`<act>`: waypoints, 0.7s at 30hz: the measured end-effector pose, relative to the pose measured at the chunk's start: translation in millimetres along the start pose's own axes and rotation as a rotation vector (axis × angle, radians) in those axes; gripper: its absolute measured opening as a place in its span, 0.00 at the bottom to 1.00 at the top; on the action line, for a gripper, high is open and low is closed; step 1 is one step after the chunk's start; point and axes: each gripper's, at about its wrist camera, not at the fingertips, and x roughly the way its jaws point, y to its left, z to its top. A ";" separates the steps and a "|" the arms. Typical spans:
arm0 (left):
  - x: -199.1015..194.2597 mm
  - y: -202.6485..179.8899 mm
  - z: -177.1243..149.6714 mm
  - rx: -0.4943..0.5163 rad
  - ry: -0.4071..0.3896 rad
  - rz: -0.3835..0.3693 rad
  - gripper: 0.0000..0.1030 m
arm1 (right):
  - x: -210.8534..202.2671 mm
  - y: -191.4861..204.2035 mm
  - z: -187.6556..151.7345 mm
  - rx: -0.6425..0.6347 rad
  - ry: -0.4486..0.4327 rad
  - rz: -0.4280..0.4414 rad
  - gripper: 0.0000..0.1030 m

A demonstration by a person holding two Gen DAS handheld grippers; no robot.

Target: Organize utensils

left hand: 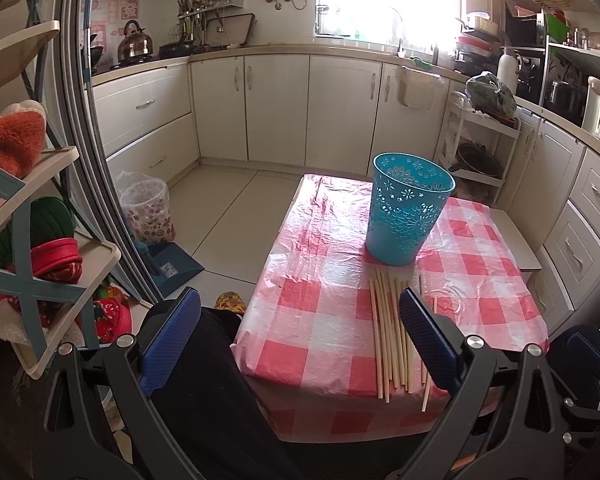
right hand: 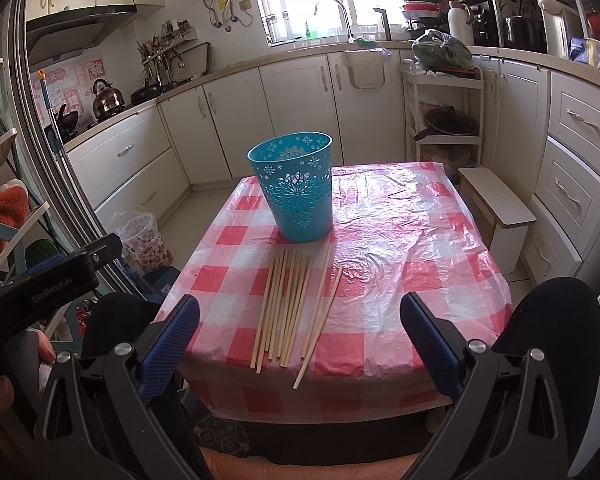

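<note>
Several wooden chopsticks (right hand: pixel 290 304) lie side by side near the front of a small table with a pink checked cloth (right hand: pixel 400 248); they also show in the left wrist view (left hand: pixel 392 332). A teal perforated bucket (right hand: pixel 294 188) stands upright just behind them, also in the left wrist view (left hand: pixel 406 210). My left gripper (left hand: pixel 300 312) is open and empty, held off the table's front left corner. My right gripper (right hand: pixel 300 316) is open and empty, held in front of the table edge, above and short of the chopsticks.
A white stool (right hand: pixel 496 204) stands right of the table. A lined waste bin (left hand: pixel 148 210) and a blue dustpan (left hand: pixel 172 268) sit on the floor at left. A shelf rack with slippers (left hand: pixel 40 240) is at far left. Kitchen cabinets (left hand: pixel 276 104) ring the room.
</note>
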 end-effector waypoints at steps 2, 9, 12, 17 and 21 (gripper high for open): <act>0.1 0.2 0.2 0.002 -0.001 0.002 0.93 | 0.7 0.2 -0.1 -0.001 0.000 0.001 0.93; 0.5 -1.2 0.6 0.025 -0.019 0.015 0.93 | 1.8 0.5 -0.4 -0.001 0.001 0.001 0.93; 0.5 -3.0 0.9 0.033 -0.027 0.019 0.93 | 2.6 -0.2 -1.0 0.001 0.005 0.002 0.93; 3.2 -5.4 1.1 0.046 -0.043 0.006 0.92 | 6.8 -3.4 -0.7 0.009 0.014 0.004 0.93; 16.6 -4.2 -0.1 0.043 -0.011 0.008 0.92 | 18.0 -14.7 4.7 0.024 0.021 -0.012 0.93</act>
